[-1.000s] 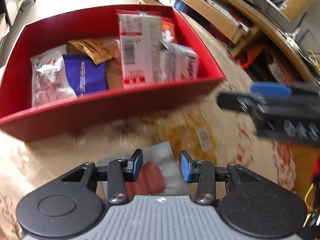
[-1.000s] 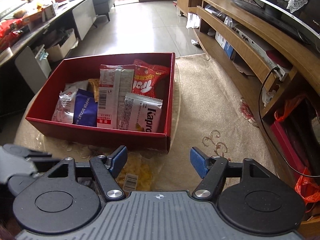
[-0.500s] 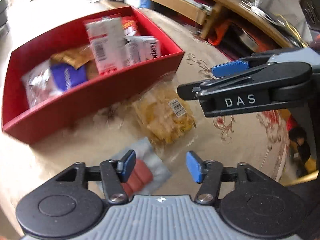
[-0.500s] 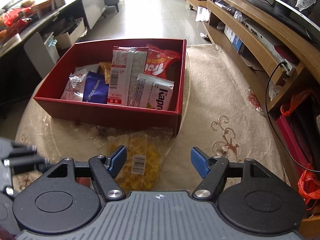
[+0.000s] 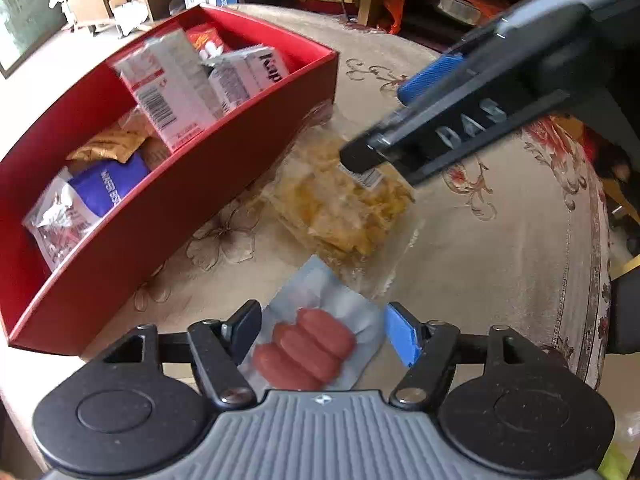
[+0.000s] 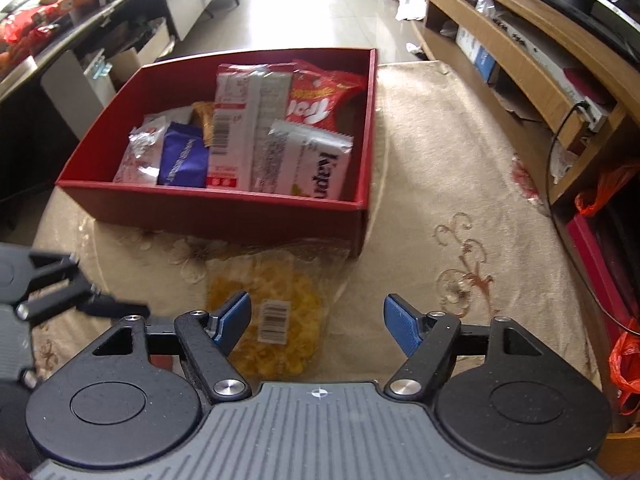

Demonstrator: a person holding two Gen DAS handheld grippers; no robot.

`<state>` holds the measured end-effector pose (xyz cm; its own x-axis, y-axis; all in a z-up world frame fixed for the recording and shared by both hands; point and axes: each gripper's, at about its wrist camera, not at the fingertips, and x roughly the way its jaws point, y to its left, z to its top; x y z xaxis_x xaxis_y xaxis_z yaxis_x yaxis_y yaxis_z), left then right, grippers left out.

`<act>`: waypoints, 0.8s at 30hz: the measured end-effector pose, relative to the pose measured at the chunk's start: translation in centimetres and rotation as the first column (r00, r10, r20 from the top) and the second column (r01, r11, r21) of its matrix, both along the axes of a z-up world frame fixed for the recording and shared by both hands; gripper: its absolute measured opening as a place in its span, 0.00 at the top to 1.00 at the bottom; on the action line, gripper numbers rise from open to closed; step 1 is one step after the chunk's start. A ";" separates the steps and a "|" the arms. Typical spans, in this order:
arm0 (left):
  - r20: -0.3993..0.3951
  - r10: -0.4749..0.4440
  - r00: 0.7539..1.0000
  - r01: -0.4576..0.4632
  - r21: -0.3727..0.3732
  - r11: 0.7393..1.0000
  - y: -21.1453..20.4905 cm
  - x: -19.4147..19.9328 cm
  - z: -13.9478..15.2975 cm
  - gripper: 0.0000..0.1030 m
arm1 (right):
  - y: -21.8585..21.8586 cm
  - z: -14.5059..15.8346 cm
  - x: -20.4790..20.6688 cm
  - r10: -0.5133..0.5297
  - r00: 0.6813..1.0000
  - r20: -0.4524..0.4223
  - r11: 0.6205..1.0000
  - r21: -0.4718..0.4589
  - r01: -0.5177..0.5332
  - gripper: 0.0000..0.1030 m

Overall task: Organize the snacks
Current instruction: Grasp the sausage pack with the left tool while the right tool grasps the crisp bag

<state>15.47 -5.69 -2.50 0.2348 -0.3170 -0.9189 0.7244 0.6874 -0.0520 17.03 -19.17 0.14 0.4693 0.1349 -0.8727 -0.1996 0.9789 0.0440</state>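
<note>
A red box (image 6: 208,204) holds several snack packets, and it also shows in the left wrist view (image 5: 168,208). A clear bag of yellow snacks (image 6: 276,312) lies on the table in front of the box, seen too in the left wrist view (image 5: 340,204). A vacuum pack of red sausages (image 5: 308,344) lies between the open fingers of my left gripper (image 5: 322,334). My right gripper (image 6: 318,322) is open just above the yellow bag. The right gripper also shows in the left wrist view (image 5: 460,120), over the bag's far end.
The table has a beige flowered cloth (image 6: 460,220) under a clear cover. A wooden TV stand (image 6: 520,48) runs along the right. Red plastic bags (image 6: 624,360) sit on the floor at right. A counter with clutter (image 6: 60,12) stands at the far left.
My left gripper has swung right and opened wider, now straddling the sausage pack. My right gripper has pulled back from the box and stands over the yellow bag.
</note>
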 end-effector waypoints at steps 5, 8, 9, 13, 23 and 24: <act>-0.013 -0.051 0.999 0.051 0.025 0.998 -0.1 -1.0 -1.2 0.26 | 0.0 -0.4 -0.1 0.010 1.000 -0.012 1.000 -0.008 -0.010 0.22; 0.014 -0.113 0.994 0.112 0.069 0.991 -0.5 -3.1 -1.7 0.20 | -0.4 -0.6 0.2 -0.002 1.000 -0.023 1.000 -0.010 0.001 0.21; 0.027 -0.126 0.992 0.123 0.089 0.988 -0.7 -3.7 -1.9 0.19 | -0.5 -0.6 0.3 -0.004 1.000 -0.025 1.000 -0.012 0.003 0.21; 0.040 -0.059 0.997 0.055 0.102 0.993 -0.9 -4.2 -1.9 0.22 | -0.3 -0.8 0.7 -0.005 1.000 -0.029 1.000 -0.007 0.005 0.20; 0.051 0.120 0.991 -0.124 0.081 0.989 1.5 -4.6 -0.9 0.49 | 1.6 -1.6 1.2 0.033 0.998 -0.051 0.999 -0.004 -0.033 0.17; 0.054 0.131 0.990 -0.135 0.079 0.988 1.4 -4.7 -0.9 0.49 | 1.8 -1.8 1.3 0.035 0.998 -0.053 0.999 -0.007 -0.035 0.17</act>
<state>10.77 -4.33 -3.45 0.3145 -0.2035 -0.9272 0.6265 0.7783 0.0417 18.30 -17.36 -1.64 0.4173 0.1433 -0.8974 -0.2314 0.9717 0.0475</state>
